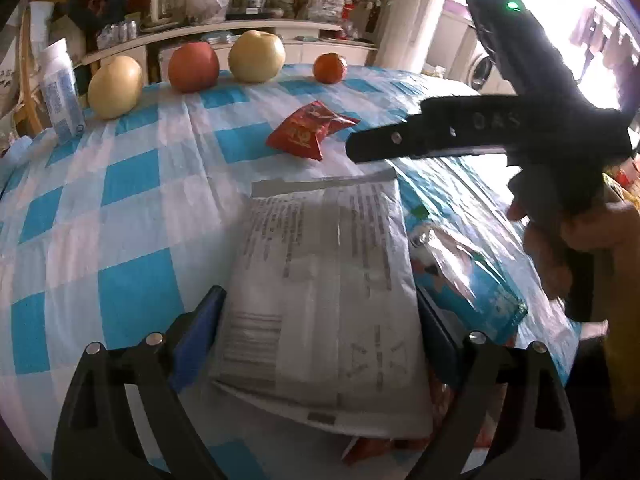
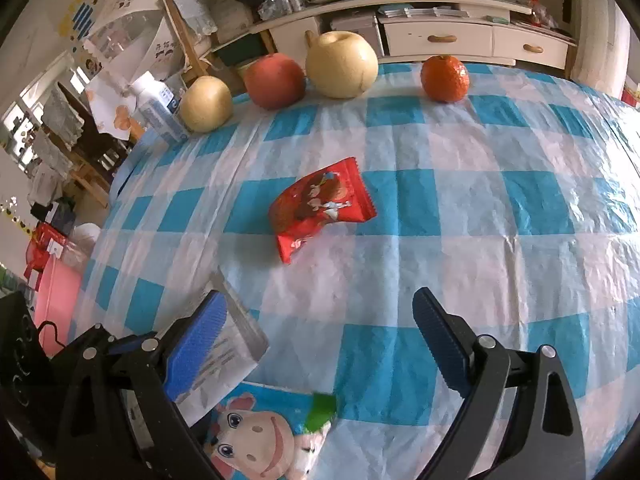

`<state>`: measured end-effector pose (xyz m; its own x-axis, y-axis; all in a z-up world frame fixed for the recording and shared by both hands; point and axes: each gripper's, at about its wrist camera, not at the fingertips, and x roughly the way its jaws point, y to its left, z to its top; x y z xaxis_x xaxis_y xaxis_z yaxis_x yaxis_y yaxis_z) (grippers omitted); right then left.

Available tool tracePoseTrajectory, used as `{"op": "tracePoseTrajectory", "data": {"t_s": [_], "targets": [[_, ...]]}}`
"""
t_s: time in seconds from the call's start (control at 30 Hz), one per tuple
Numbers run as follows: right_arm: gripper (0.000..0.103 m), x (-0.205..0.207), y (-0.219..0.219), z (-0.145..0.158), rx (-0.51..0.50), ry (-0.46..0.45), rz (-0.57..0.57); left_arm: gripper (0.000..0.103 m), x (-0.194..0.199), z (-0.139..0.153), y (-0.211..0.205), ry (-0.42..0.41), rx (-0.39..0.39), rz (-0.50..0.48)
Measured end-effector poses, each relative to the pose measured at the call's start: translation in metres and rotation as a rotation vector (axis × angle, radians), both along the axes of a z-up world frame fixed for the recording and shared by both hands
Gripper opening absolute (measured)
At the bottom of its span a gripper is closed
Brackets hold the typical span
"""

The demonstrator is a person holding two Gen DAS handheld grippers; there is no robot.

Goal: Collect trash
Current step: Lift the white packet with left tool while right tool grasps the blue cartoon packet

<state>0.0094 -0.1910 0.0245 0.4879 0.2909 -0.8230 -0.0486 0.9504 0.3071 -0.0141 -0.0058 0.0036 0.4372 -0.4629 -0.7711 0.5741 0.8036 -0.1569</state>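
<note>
Lying ahead of both gaping tongs — right tongs (image 2: 320,344), left tongs (image 1: 320,340) — red wrapper (image 2: 320,208).

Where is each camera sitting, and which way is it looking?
Left wrist: on the left gripper, facing across the table at a grey printed packet between its open fingers; the right gripper and hand show.
Right wrist: on the right gripper, open, facing the table.
Both see the red snack wrapper and the fruit row.

I see four fruits (image 2: 341,65) lined along the surface's (image 2: 500,208) far edge, a snack packet (image 2: 320,206) mid-surface, and a paper sheet (image 1: 324,292) nearer, overlapping a cartoon bag (image 2: 260,436).
</note>
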Motion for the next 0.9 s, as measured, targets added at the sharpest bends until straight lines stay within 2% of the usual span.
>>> {"op": "tracePoseTrajectory", "data": {"t_s": [0.13, 0.23, 0.3, 0.43, 0.73, 0.9], "targets": [[0.093, -0.005, 0.004, 0.003, 0.006, -0.003, 0.018, 0.089, 0.004, 0.001, 0.0, 0.006, -0.025, 0.064], [0.093, -0.011, 0.005, 0.005, 0.007, -0.001, 0.034, 0.087, 0.004, 0.002, -0.003, 0.0, -0.012, 0.097], [0.093, -0.014, 0.004, 0.006, 0.01, 0.001, 0.038, 0.08, 0.004, 0.003, 0.0, 0.0, -0.021, 0.122], [0.093, -0.023, 0.001, 0.006, 0.007, 0.009, 0.037, 0.074, 0.004, 0.004, 0.003, -0.009, -0.02, 0.16], [0.093, -0.047, -0.001, -0.002, 0.023, 0.081, -0.014, 0.072, 0.003, 0.015, 0.03, -0.017, -0.055, 0.236], [0.093, -0.062, 0.015, 0.001, -0.009, 0.067, -0.037, 0.072, -0.001, 0.024, 0.049, -0.046, -0.059, 0.275]]}}
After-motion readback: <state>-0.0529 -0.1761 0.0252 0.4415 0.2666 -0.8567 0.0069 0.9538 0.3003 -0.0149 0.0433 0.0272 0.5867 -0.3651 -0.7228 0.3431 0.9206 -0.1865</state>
